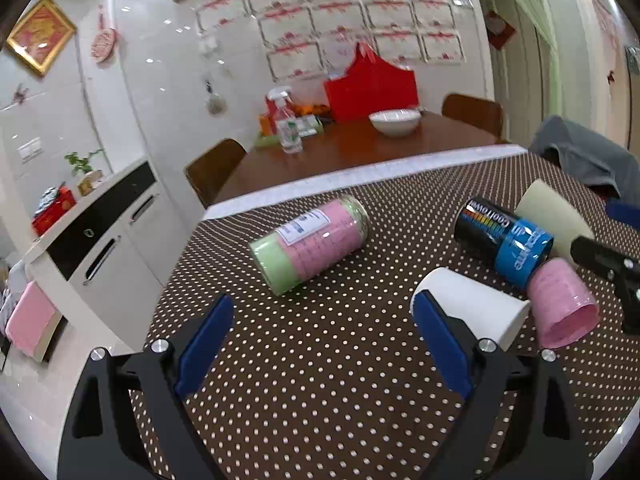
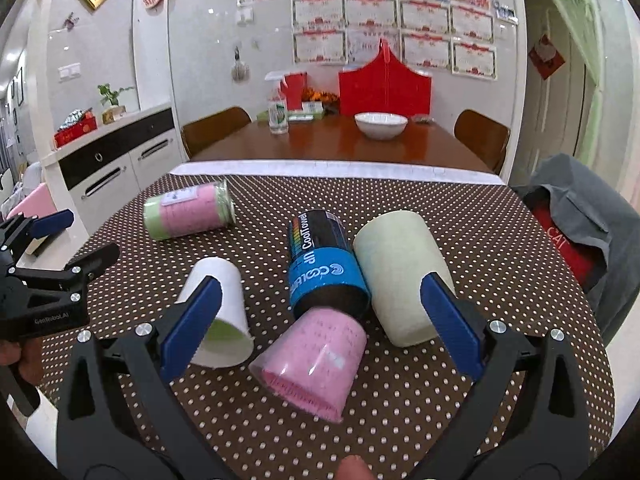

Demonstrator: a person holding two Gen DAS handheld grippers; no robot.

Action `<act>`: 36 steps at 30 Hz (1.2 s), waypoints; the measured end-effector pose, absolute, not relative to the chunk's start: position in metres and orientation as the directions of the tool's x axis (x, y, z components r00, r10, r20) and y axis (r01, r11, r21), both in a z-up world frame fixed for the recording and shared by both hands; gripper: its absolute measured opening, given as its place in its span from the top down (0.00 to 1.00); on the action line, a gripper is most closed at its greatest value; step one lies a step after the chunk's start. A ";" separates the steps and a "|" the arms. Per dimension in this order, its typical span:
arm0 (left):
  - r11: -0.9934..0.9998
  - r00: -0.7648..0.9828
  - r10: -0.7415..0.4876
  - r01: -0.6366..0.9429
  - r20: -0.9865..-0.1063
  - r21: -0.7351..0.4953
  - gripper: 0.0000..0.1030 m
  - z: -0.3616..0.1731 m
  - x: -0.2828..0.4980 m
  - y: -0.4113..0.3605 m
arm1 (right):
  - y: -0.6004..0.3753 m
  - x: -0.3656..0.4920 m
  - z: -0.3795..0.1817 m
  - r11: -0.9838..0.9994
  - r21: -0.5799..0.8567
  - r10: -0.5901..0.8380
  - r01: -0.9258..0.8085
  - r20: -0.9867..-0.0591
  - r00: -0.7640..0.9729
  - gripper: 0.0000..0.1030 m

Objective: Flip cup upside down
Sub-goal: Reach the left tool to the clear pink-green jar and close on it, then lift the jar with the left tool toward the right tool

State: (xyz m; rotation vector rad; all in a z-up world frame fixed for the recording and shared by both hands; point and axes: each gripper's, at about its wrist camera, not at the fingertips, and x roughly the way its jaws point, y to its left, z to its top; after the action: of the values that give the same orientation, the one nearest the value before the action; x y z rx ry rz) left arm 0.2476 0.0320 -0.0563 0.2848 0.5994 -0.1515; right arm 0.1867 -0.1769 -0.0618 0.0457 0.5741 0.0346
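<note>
Several cups lie on their sides on the dotted tablecloth. A white paper cup, a pink cup, a black-and-blue can, a pale cream cup and a pink-and-green jar. My right gripper is open, its fingers either side of the pink cup and can. My left gripper is open and empty, left of the white cup; it also shows in the right wrist view.
A wooden dining table behind holds a white bowl, spray bottle and red box. A chair with grey clothing stands at right. A white cabinet is at left.
</note>
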 end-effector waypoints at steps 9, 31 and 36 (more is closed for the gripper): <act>0.903 0.768 -0.031 0.296 -0.640 0.311 0.13 -0.062 0.304 0.027 | -0.164 0.243 -0.057 0.997 0.058 0.077 -0.052 -0.608 0.791 0.06; 0.582 0.479 -0.033 0.723 -0.877 0.373 0.13 -0.114 0.436 0.005 | -0.158 0.317 -0.063 0.993 0.091 0.113 -0.069 -0.683 0.722 0.06; 0.654 0.442 -0.032 0.687 -0.896 0.316 0.27 -0.126 0.449 0.011 | -0.161 0.308 -0.060 0.994 0.088 0.105 -0.062 -0.678 0.727 0.06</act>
State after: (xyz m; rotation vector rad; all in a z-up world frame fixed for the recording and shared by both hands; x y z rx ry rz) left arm 0.4490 0.0107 -0.1258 0.7469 1.0270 -0.5016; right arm 0.3084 -0.1606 -0.0602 0.0604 0.7511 0.0924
